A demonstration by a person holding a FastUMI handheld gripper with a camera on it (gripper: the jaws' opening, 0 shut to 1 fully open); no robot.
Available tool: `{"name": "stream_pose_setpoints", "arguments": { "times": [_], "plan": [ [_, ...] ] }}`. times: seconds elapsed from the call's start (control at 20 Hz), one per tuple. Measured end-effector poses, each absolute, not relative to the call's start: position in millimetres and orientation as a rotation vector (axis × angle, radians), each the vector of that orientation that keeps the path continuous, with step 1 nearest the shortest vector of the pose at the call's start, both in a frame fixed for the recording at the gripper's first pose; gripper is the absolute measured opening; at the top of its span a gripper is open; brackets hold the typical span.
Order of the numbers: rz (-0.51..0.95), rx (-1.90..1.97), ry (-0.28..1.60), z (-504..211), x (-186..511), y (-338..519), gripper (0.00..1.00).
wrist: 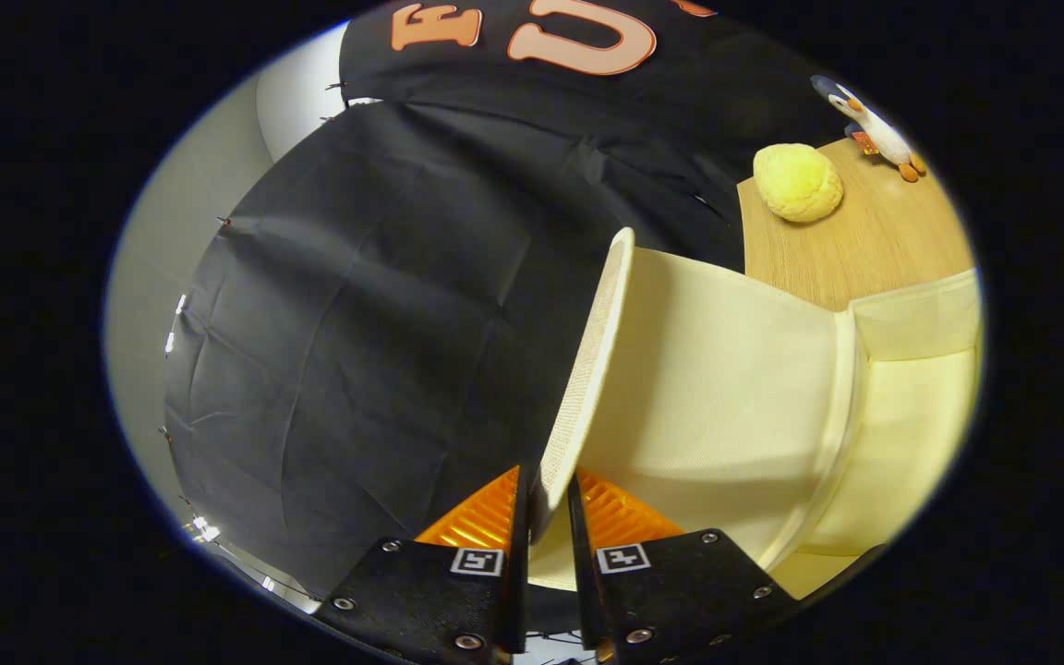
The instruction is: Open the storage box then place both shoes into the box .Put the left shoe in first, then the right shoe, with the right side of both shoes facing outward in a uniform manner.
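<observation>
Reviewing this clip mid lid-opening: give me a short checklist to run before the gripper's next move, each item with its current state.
1. Gripper shut on the lid edge, both fingers pressing: ok.
2. Lid raised off the storage box: ok, tilted up, partly open.
3. Box interior free for a shoe: cannot tell, mostly hidden.
4. Shoes located: cannot tell.
5. Yellow plush and penguin toy on the table apart from the lid: ok.
</observation>
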State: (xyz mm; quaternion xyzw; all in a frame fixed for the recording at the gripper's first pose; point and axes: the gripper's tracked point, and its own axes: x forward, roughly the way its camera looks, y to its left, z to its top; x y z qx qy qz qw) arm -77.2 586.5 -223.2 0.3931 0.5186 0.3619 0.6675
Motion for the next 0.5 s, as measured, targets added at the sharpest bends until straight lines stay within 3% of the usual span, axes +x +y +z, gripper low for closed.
{"name": "stream_pose_setpoints", "arguments": {
  "times": [0.25,0.5],
  "plan": [
    [0.812,0.768,1.193,-243,-87,588,0.76],
    [0.733,0.691,1.127,-258,-78,517,0.89]
  ]
}}
